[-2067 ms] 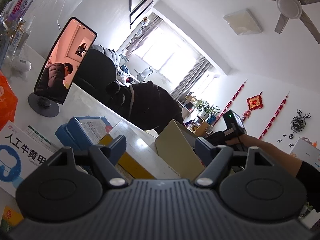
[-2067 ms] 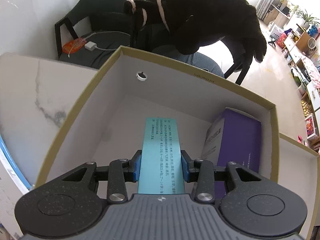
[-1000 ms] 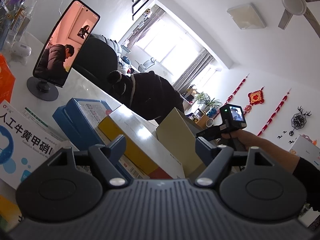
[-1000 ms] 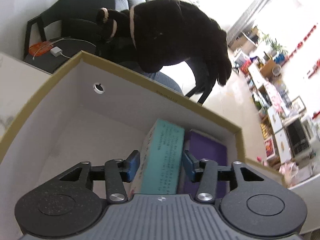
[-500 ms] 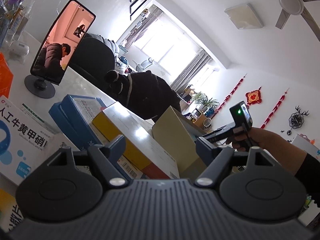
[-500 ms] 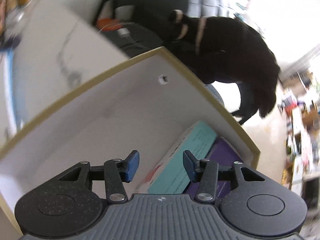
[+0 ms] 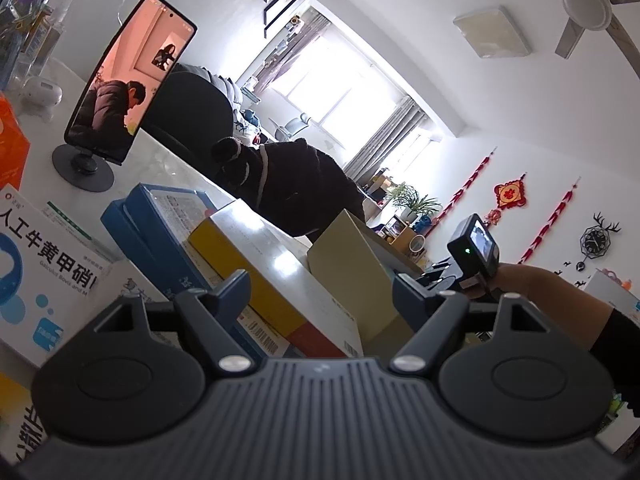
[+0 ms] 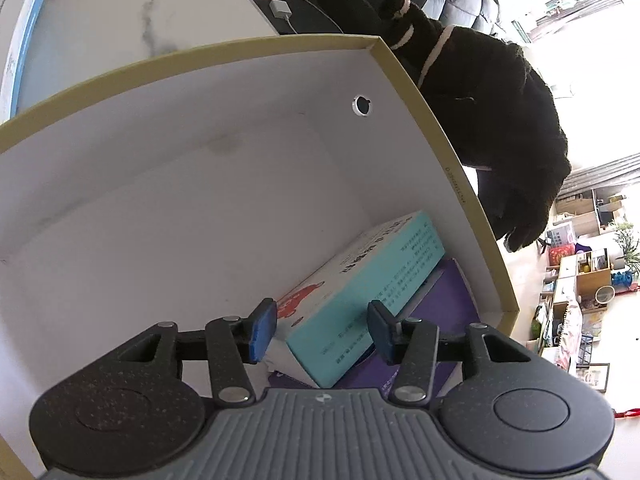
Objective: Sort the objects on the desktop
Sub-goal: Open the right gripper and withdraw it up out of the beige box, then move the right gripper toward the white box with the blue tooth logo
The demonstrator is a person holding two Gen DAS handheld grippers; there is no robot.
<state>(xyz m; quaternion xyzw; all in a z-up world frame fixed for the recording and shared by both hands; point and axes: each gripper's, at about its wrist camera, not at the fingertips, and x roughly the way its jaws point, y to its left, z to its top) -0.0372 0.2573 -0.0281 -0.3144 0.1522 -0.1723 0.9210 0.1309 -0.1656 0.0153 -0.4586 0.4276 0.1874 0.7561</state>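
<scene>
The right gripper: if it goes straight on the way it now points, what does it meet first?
Probably the teal box, lying tilted on the purple box inside the cardboard box. The right gripper is open and empty; the depth between them is unclear.

Your desk (image 7: 160, 162) is white marble with grey veins. On it, in the left wrist view, you have a phone on a round stand (image 7: 83, 170), a blue box (image 7: 160, 224), a yellow-sided box (image 7: 272, 280) beside it, a white medicine box (image 7: 44, 268) and an orange packet (image 7: 12, 148). The open cardboard box (image 8: 248, 50) stands on the desk (image 8: 120, 12) too.
</scene>
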